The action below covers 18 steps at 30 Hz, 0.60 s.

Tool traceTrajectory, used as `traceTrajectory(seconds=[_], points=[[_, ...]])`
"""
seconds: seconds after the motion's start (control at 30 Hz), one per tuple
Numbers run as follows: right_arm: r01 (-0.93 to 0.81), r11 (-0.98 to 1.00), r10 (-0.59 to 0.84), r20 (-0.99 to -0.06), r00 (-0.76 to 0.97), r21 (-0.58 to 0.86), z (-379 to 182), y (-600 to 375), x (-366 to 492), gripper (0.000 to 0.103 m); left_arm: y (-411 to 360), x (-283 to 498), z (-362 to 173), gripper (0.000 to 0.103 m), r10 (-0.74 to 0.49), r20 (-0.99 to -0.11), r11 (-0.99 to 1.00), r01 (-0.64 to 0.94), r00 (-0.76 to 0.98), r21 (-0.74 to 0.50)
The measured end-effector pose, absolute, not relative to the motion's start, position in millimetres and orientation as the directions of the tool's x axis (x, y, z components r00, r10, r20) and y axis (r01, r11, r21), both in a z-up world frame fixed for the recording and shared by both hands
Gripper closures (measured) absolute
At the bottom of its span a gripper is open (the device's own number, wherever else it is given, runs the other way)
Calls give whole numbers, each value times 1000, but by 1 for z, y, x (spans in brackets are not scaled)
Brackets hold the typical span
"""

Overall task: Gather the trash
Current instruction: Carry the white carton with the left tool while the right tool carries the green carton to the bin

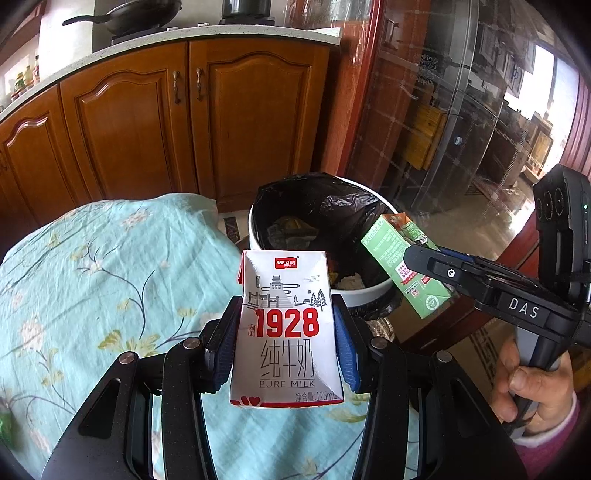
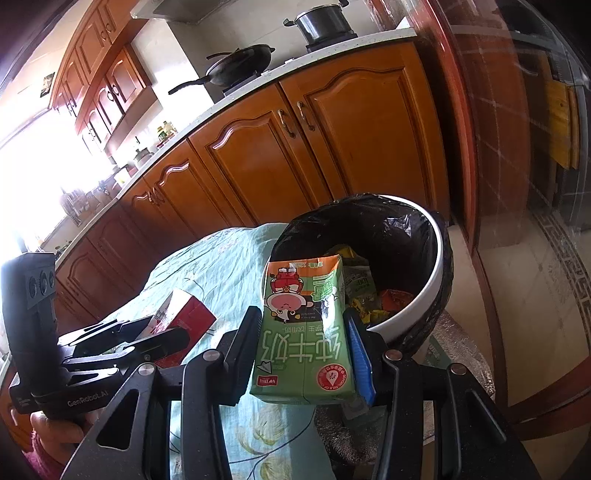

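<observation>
My left gripper (image 1: 286, 325) is shut on a white and red 1928 milk carton (image 1: 286, 332), held upright above the table edge. The carton also shows in the right wrist view (image 2: 184, 314). My right gripper (image 2: 301, 332) is shut on a green milk carton (image 2: 303, 332), held upside down just in front of the bin's near rim. In the left wrist view the green carton (image 1: 395, 254) hangs over the bin's right rim. The white bin (image 1: 258, 236) has a black liner and holds several wrappers (image 2: 369, 291).
A table under a light blue flowered cloth (image 1: 92, 295) lies left of the bin. Wooden cabinets (image 1: 184, 118) and a counter with a pan (image 2: 236, 70) and a pot (image 2: 321, 22) stand behind. A glass door (image 1: 461, 129) is at the right.
</observation>
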State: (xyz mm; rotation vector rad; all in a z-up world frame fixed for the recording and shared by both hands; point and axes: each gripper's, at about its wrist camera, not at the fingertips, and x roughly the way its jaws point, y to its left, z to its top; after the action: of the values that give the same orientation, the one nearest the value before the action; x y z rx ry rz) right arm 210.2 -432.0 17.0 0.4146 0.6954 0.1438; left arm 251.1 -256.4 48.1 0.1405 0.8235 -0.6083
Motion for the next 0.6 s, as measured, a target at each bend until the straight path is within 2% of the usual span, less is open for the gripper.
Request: traceTrajectory(seconds=[0.6], points=[[41,924,224,-626,747,380,14,-462,244,57,-313,293,44,58,-432,-755,789,612,493,-53]])
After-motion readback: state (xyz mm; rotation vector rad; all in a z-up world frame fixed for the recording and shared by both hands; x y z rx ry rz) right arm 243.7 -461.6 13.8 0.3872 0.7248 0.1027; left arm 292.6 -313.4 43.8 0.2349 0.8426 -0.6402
